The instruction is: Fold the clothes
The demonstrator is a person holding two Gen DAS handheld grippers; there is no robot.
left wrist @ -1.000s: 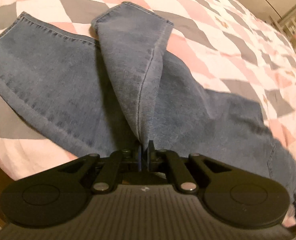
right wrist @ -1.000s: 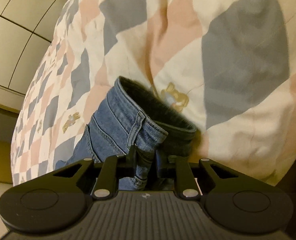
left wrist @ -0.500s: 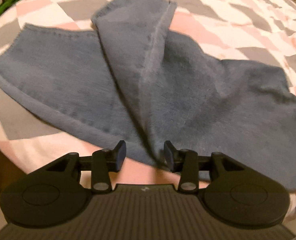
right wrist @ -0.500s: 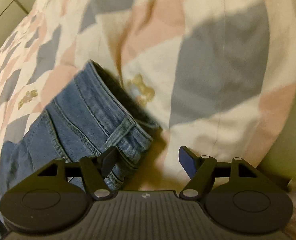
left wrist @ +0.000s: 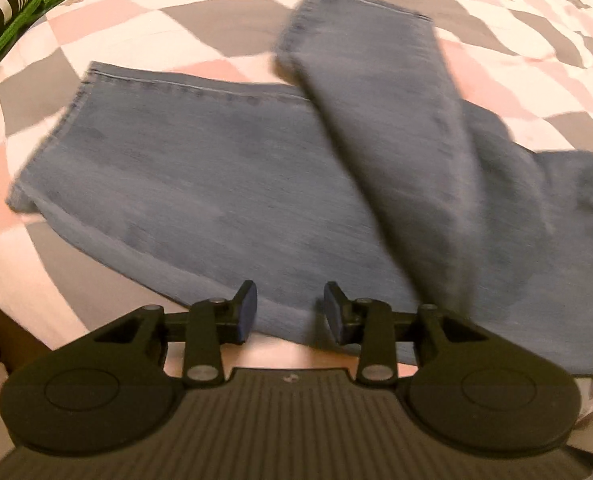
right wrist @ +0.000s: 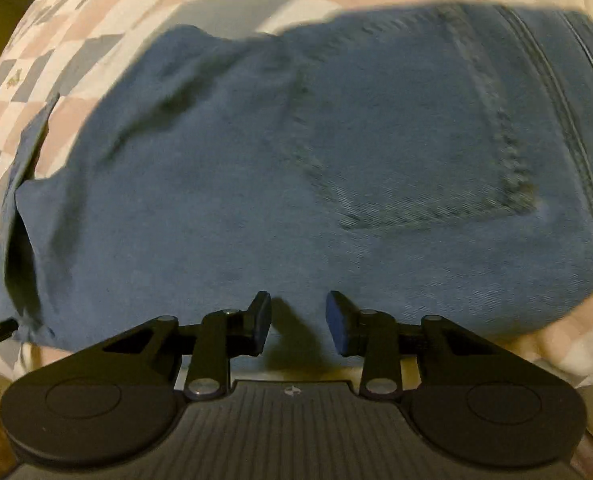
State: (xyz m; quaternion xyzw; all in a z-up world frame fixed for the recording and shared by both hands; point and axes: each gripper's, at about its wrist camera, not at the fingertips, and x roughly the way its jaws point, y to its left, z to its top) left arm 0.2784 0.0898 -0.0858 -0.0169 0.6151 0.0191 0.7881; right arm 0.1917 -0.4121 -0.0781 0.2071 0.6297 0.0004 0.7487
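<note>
Blue jeans [left wrist: 224,184] lie on a pink, grey and white checked bed cover [left wrist: 176,12]. One leg lies flat toward the left; the other leg [left wrist: 396,120] crosses over it toward the far right. My left gripper [left wrist: 290,318] is open and empty at the near edge of the legs. In the right wrist view the seat of the jeans [right wrist: 296,152] with a back pocket [right wrist: 412,152] lies flat. My right gripper [right wrist: 298,322] is open and empty just in front of its near edge.
A stack of folded clothes [left wrist: 12,8], dark striped and green, sits at the far left of the bed. The bed's near edge [left wrist: 28,312] drops off at the lower left. The checked cover [right wrist: 56,40] spreads behind the jeans in the right wrist view.
Both grippers opened and let go of the jeans, then drew back. The lifted leg dropped flat across the other. The waistband fell, and the seat now lies flat.
</note>
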